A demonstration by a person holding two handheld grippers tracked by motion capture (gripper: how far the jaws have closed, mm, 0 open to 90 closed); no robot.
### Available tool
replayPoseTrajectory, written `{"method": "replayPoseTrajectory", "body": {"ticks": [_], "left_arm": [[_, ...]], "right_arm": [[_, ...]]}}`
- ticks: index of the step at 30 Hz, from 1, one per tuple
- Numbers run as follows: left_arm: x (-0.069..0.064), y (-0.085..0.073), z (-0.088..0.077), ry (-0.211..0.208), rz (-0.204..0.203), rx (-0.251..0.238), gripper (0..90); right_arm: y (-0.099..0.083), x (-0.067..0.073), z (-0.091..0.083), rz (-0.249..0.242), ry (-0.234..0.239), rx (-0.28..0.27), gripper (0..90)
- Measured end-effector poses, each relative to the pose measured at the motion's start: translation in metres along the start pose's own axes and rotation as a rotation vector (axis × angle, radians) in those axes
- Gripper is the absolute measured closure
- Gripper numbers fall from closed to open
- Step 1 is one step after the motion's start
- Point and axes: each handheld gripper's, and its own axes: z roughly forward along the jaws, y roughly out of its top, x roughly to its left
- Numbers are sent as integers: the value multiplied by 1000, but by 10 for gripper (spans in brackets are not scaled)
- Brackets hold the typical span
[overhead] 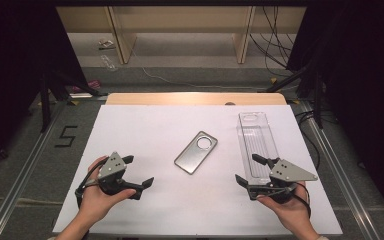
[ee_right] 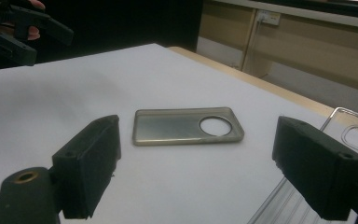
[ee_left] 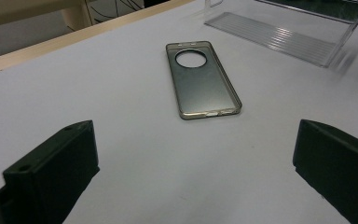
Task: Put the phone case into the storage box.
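Case (overhead: 196, 152) lies flat mid-sheet, hollow side up, left of the clear tray (overhead: 256, 145) and apart from it. Left gripper (overhead: 139, 172) and right gripper (overhead: 248, 171) flank the case, jaws apart, empty. Looks like pre-grasp; next move needs a low approach to pinch the case's thin rim.

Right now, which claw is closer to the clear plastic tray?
Right. The right claw sits open at the near end of the clear plastic tray, almost touching it. The left claw is open across the table, beyond the grey phone case.
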Motion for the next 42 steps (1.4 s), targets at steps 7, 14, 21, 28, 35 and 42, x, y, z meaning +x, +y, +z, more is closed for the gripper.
{"method": "replayPoseTrajectory", "body": {"ticks": [7, 14, 21, 28, 35, 42], "left_arm": [[1, 0, -1, -2, 0, -2, 0], [1, 0, -1, 2, 0, -3, 0], [1, 0, 0, 5, -2, -5, 0], [1, 0, 1, 8, -1, -2, 2], [1, 0, 2, 12, 3, 1, 9], [1, 0, 2, 9, 3, -1, 12]], "right_arm": [[-1, 0, 1, 3, -4, 9, 164], [1, 2, 2, -3, -7, 10, 164], [6, 6, 12, -11, -5, 12, 198], [15, 14, 34, -29, 43, 58, 474], [19, 25, 71, -80, 104, 157, 714], [22, 34, 109, -74, 159, 243, 875]]}}
